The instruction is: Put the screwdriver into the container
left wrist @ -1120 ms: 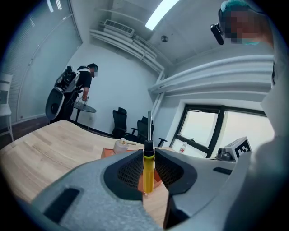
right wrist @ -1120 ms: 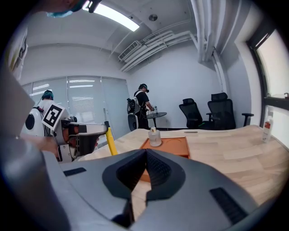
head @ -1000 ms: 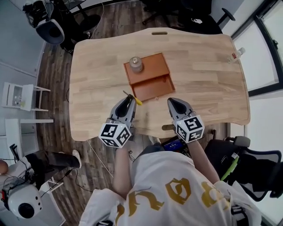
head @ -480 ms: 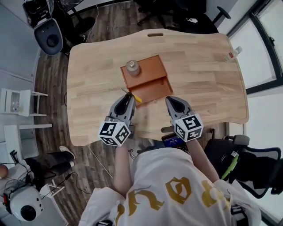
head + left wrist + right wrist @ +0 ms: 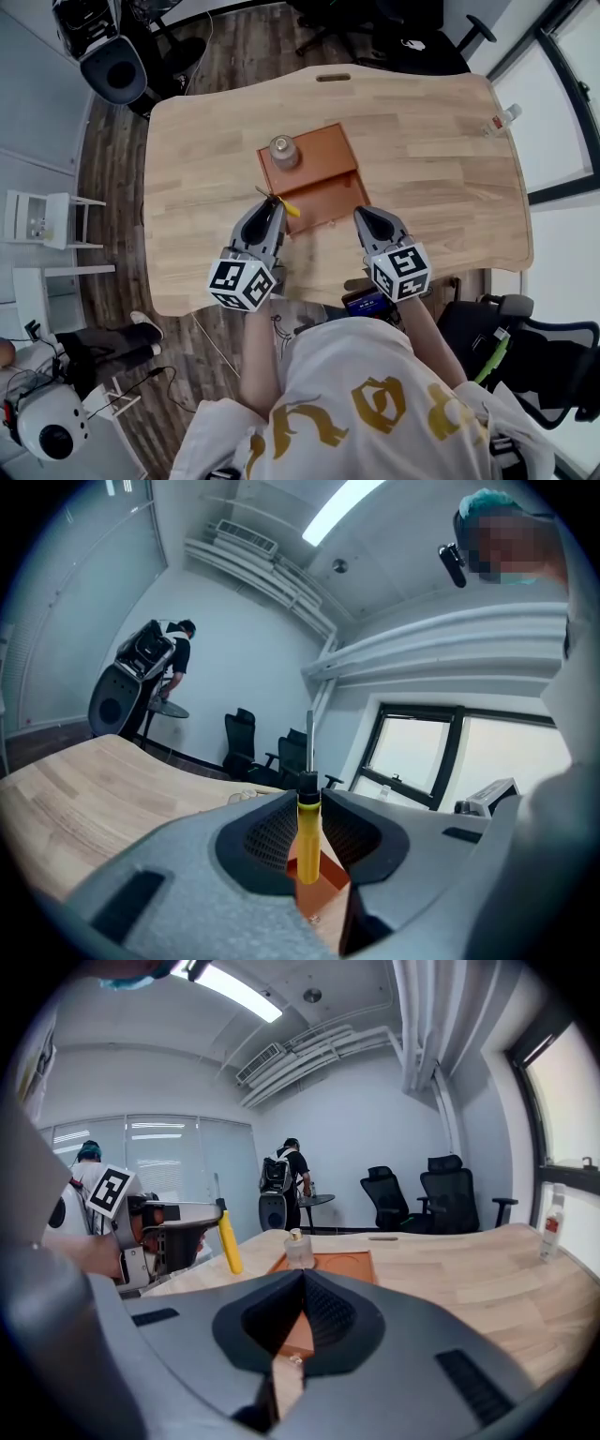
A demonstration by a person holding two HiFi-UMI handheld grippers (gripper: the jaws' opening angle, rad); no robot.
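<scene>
A screwdriver with a yellow handle is pinched in my left gripper, which is shut on it. In the left gripper view the handle stands upright between the pads, and its thin metal shaft rises above the jaws. The orange container lies on the table just beyond the left gripper's tips, with the screwdriver at its front left corner. My right gripper hovers at the container's front right corner, shut and holding nothing. From the right gripper view the screwdriver hangs left of the container.
A small glass bottle stands in the container's far left part. A clear plastic bottle lies near the wooden table's far right edge. Office chairs, a person and equipment stand on the floor beyond the table.
The head view has shifted slightly. Both grippers keep their places at the container's front edge, and the screwdriver stays in the left one.
</scene>
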